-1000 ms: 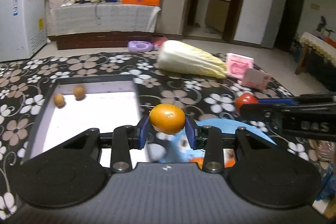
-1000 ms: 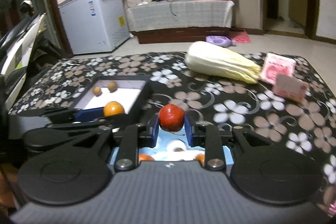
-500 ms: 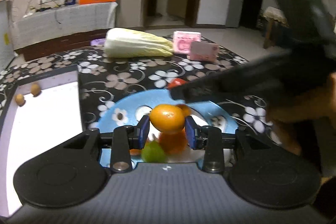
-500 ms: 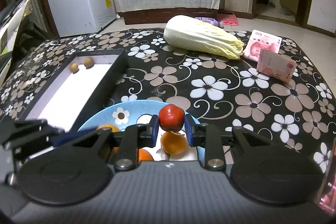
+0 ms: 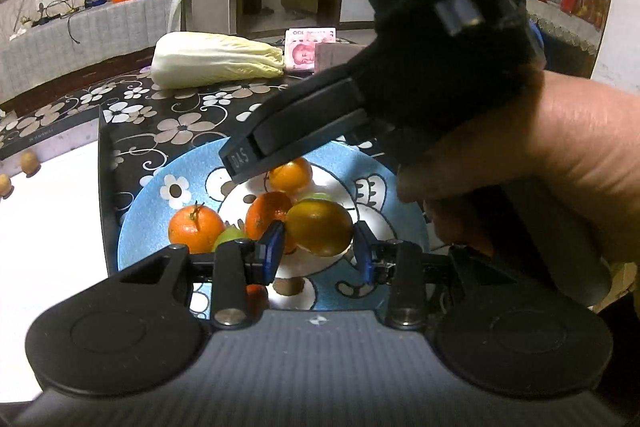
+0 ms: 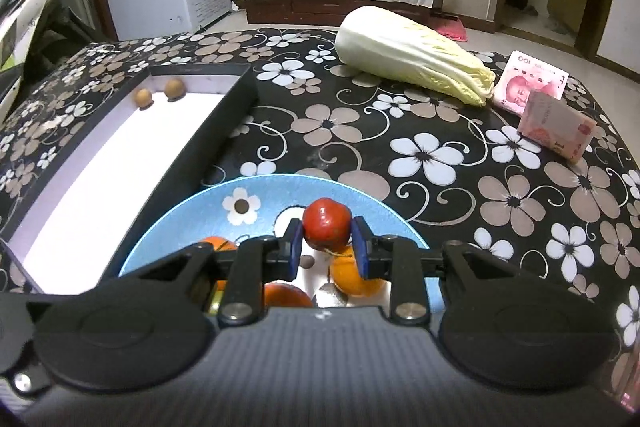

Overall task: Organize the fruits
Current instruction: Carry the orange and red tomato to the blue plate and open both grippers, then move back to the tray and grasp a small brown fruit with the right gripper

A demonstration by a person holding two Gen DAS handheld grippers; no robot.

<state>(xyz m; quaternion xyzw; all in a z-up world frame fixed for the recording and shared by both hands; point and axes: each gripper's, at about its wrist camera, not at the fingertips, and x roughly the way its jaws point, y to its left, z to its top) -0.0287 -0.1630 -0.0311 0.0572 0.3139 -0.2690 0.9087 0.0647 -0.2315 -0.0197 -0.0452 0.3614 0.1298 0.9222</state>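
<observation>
Hovering over plate (image 6: 180,223) — both grippers (image 5: 319,245) (image 6: 327,241)

plate (image 6: 188,219): light blue, white flower print
fruit in right gripper (image 6: 327,227): red
desk (image 6: 440,163): black cloth, beige and white flowers

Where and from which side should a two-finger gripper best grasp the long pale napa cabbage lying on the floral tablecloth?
Probably across the narrower leafy end of the napa cabbage, coming from above with jaws straddling its width: it lies flat on its side, and the white base end looks too wide.
</observation>
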